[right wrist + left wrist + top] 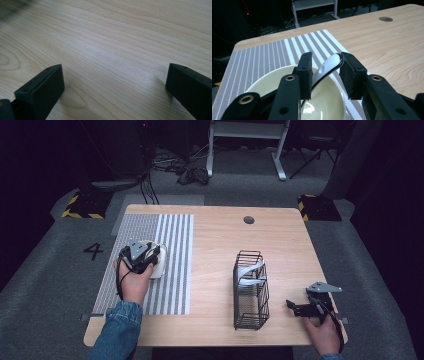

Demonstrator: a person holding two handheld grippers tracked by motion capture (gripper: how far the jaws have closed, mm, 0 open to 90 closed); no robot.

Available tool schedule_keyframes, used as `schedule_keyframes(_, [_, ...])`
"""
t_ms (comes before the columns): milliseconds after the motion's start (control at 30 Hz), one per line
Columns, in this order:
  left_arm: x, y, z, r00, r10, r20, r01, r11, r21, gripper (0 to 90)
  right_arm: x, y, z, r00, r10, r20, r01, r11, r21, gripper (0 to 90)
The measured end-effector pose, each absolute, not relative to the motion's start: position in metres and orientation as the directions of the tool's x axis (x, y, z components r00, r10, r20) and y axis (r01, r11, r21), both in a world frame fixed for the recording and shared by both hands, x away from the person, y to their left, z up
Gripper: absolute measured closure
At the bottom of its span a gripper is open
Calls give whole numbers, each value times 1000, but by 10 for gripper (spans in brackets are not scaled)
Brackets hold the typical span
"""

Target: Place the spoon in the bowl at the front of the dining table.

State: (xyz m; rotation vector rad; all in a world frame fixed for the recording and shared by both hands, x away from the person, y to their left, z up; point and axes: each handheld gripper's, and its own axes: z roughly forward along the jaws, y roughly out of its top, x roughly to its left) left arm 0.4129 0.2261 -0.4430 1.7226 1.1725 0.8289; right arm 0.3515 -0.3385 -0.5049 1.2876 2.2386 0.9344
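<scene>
Cream bowl [287, 100] on the striped mat [262, 60] is overhung by the left gripper [325, 72], its fingers [305, 72] spread around a white spoon [328, 66], while the right gripper [113, 85] is held released above the wooden surface [112, 37].

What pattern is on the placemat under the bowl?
Grey and white stripes running lengthwise on the placemat, clearest in the high view; the bowl is cream.

A black wire basket [250, 290] stands mid-table, blocking the straight path between left and right. Bare wood [280, 235] lies open beyond it, and the far striped mat [165, 227] is clear.
</scene>
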Motion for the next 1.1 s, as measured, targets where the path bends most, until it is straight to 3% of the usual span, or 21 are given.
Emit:
schedule_keyframes(300, [414,217,-449,355,933,65,381,-208,901,608,351,-338,-505,-500,866,-7,604,355,714,19])
schedule_keyframes(733, [414,208,-457,373,926,61,401,-220,889,514,352,-338,-505,-500,866,-7,604,355,714,18])
schedule_keyframes(967, [412,206,-456,372,928,31,393,-188,900,348,352,-338,-505,-500,866,-7,604,355,714,18])
schedule_keyframes(1100, [407,205,-450,376,926,23,383,-178,907,305,352,-338,-505,-500,866,-7,604,355,714,18])
